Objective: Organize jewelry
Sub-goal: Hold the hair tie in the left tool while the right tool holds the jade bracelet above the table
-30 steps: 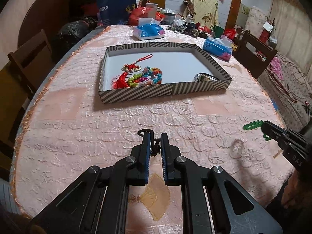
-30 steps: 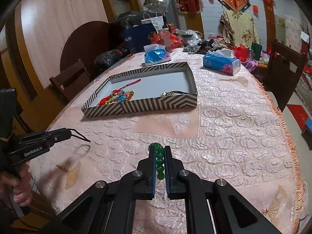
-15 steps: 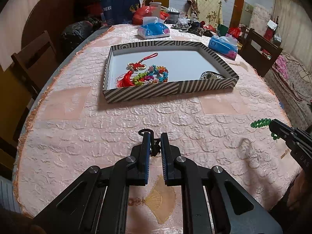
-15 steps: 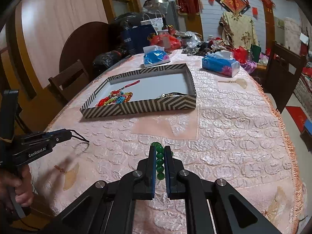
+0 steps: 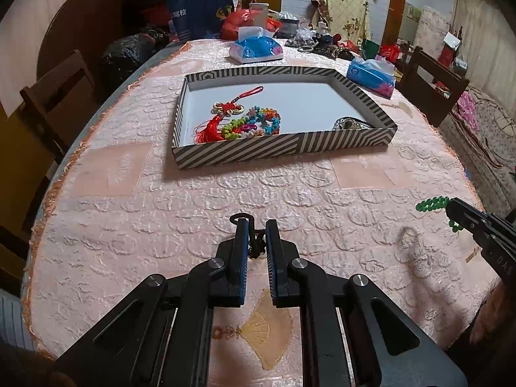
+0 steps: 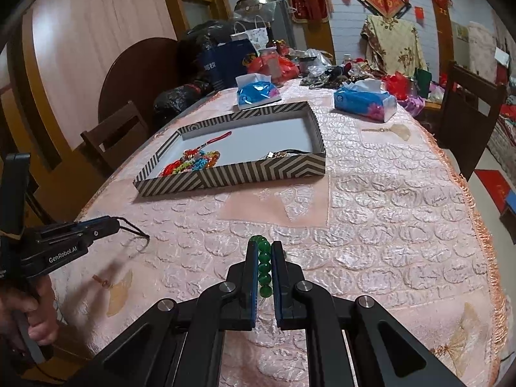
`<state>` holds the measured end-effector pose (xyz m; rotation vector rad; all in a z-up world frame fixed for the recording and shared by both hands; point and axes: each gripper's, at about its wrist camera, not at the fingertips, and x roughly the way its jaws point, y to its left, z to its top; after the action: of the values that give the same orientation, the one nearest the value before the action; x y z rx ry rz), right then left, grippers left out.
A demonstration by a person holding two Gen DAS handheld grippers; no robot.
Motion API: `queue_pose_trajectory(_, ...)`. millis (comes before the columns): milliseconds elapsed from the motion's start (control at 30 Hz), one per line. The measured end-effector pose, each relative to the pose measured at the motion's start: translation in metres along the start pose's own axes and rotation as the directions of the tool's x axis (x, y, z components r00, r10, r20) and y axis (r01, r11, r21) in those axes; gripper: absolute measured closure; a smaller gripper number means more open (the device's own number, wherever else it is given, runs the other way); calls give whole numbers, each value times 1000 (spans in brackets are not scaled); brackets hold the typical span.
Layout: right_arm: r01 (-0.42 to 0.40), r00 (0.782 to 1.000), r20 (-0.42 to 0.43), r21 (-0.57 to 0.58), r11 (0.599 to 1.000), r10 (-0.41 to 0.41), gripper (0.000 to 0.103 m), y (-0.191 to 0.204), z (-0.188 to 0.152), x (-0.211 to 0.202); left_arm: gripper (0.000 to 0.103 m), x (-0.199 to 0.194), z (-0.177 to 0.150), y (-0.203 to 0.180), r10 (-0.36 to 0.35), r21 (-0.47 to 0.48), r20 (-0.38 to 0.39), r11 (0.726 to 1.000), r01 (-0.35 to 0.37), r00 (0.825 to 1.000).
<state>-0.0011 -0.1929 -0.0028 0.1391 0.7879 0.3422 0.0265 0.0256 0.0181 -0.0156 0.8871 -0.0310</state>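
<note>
My left gripper [image 5: 256, 225] is shut on a thin black cord loop [image 5: 241, 216], held above the pink tablecloth; the cord also shows in the right wrist view [image 6: 133, 227]. My right gripper [image 6: 265, 245] is shut on a green bead bracelet [image 6: 264, 264], also seen at the right of the left wrist view [image 5: 432, 204]. A striped tray [image 5: 283, 148] lies ahead of both grippers. It holds a red knot tassel [image 5: 225, 109], a colourful bead string [image 5: 258, 122] and a metallic piece [image 5: 350, 123] at its near right corner.
Two blue tissue packs [image 5: 256, 48] [image 5: 371, 75] lie beyond the tray. Bags and clutter [image 6: 225, 61] fill the table's far end. Wooden chairs stand at the left [image 5: 58, 96] and right [image 6: 467, 113]. The table edge with orange fringe [image 6: 483, 232] runs along the right.
Both grippers have moved forward a little toward the tray, each keeping hold of its item. The tray's contents have not moved.
</note>
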Motion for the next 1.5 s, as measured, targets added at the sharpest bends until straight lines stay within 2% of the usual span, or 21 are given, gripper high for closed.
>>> queue_pose_trajectory(333, 12, 1000, -10, -35, 999, -12, 96, 5, 0, 1, 94, -1, -1, 1, 4, -1, 1, 1000, -4, 1000)
queue_pose_trajectory(1500, 47, 998, -41, -50, 998, -49, 96, 4, -2, 8, 94, 6, -3, 0, -2, -4, -12, 1000, 2, 1000)
